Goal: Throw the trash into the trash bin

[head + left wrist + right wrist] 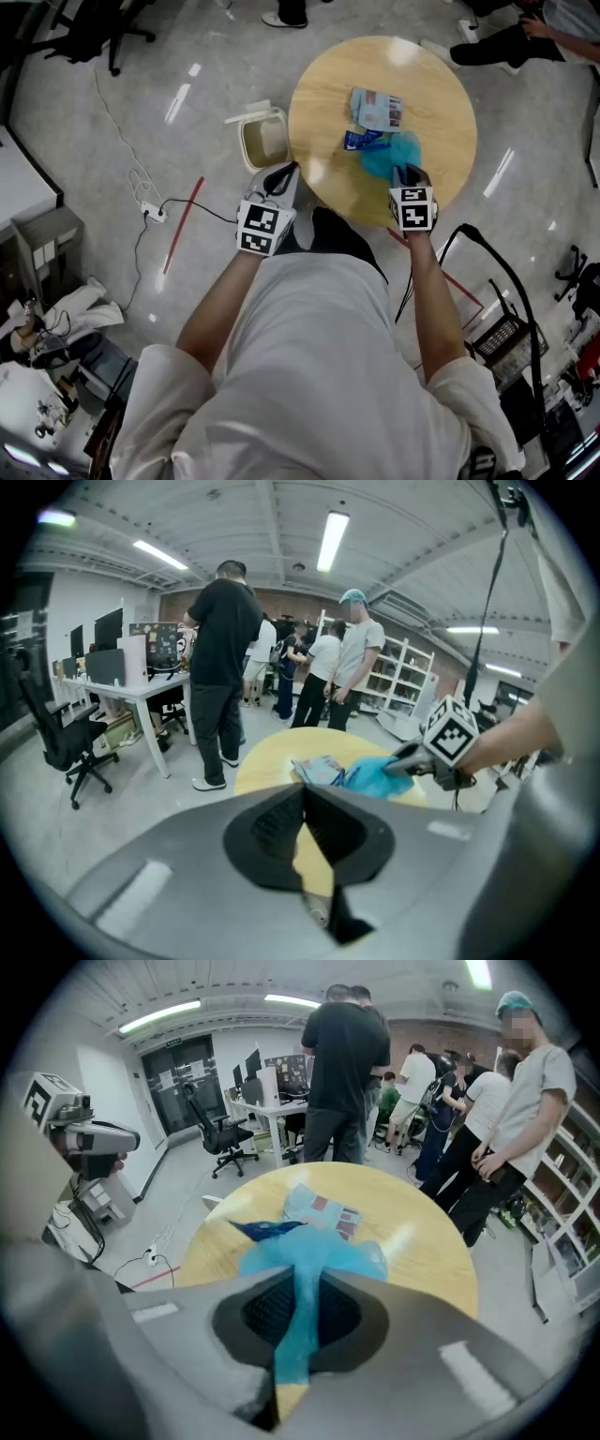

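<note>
One blue bag point(309, 1251) pinched tight in my right fingers point(262, 1312), over worktop point(441, 94). Left fingers point(267, 832) closed, empty. Keep grip firm, lift clear, swing over bin point(262, 141) beside worktop, release only above opening. Mind loose tail near packet point(377, 108).

No readable text — print on the packet point(377, 109) blurs.

Left gripper point(302, 797) jaws together, nothing between. Beyond: round yellow table point(258, 761), right gripper point(394, 765) pinching blue bag point(373, 778), printed wrapper point(319, 769) beside.
</note>
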A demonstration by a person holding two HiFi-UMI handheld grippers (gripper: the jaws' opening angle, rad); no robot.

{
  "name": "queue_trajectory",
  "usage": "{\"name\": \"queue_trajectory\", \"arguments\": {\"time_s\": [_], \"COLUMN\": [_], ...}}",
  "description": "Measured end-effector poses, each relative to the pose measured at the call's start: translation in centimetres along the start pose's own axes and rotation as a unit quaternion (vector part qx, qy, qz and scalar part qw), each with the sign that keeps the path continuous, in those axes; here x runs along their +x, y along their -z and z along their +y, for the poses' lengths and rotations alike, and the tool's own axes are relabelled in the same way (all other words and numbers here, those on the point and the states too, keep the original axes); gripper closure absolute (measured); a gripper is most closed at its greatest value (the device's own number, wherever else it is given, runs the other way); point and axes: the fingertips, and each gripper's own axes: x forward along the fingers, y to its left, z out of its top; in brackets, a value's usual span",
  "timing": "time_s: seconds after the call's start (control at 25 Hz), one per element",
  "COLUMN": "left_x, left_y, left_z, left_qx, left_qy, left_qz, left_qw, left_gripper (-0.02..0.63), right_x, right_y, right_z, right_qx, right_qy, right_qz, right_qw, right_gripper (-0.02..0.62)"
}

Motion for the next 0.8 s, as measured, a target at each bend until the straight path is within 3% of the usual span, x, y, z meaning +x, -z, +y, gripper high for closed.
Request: {"name": "queue_trajectory", "arguments": {"time_s": [0.48,0.8], "left_x": [-1.1,-2.2], "left_y": [-1.0,-1.9], "left_z": [-1.2,-0.1], "left_qx": [0.011,0.002], "left_qy": [-0.002,-0.031], "left_qz": [-0.022,-0.045], "left_qw": [0.9997,0.9985], "left_gripper": [0.601,0.601], "right_x": [-5.4,-7.5], "right_y": [-1.7,-3.8], "right_z": [-2.4,-3.8], "right_qx": [-0.006,-0.005], "right_qy": [0.05,0.072], "right_qz": [-0.065,-0.105], "right_qw": [0.997,0.992], "right_gripper": [0.581,0.581]}}
